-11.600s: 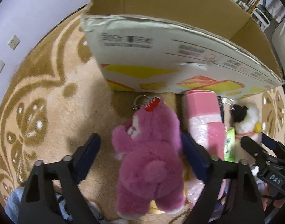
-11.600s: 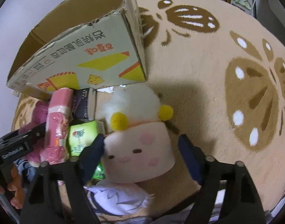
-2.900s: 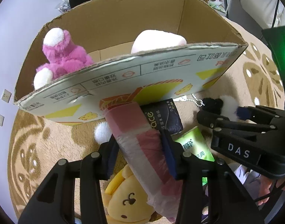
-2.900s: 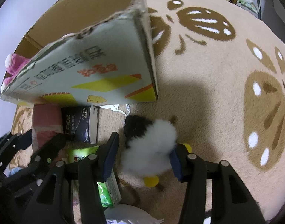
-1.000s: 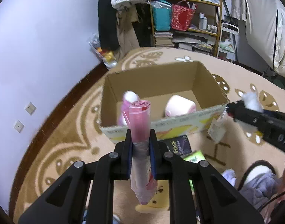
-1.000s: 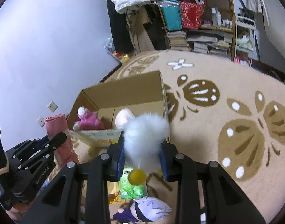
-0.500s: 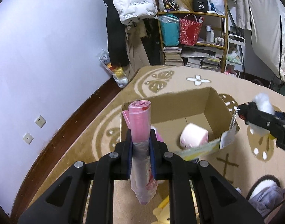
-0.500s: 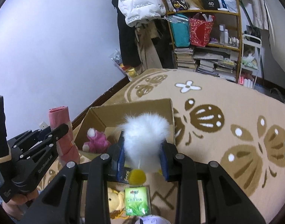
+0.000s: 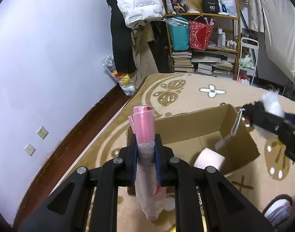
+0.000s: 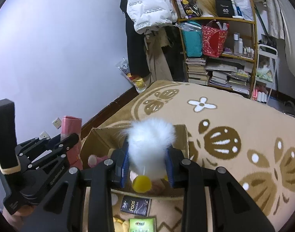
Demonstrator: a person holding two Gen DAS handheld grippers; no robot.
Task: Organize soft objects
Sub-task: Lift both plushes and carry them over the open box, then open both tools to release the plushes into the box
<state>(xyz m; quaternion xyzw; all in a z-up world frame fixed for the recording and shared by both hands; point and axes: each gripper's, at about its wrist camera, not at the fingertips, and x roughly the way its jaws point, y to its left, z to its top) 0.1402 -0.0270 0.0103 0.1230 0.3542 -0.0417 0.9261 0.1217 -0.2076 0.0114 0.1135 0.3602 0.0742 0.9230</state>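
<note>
My left gripper point(image 9: 146, 158) is shut on a pink plastic-wrapped roll point(image 9: 144, 127), held upright high above the carpet. The open cardboard box point(image 9: 250, 147) lies below and to the right, with a pale pink marshmallow plush point(image 9: 210, 159) inside. My right gripper point(image 10: 147, 163) is shut on a fluffy white plush with yellow pompoms point(image 10: 150, 137), held over the box point(image 10: 98, 141). A pink bear plush point(image 10: 95, 159) shows inside the box. In the right wrist view the left gripper point(image 10: 68, 138) with the roll point(image 10: 71, 123) is at the left.
On the patterned beige carpet point(image 10: 234, 116) in front of the box lie a dark tissue pack point(image 10: 135, 205), a green tissue pack point(image 10: 141, 224) and a yellow plush point(image 10: 120, 223). A cluttered shelf point(image 9: 203, 38) with books and hanging coats stands at the far wall.
Both grippers have risen further with their loads; the box now looks smaller and lower in both views. The white plush has come over the box opening.
</note>
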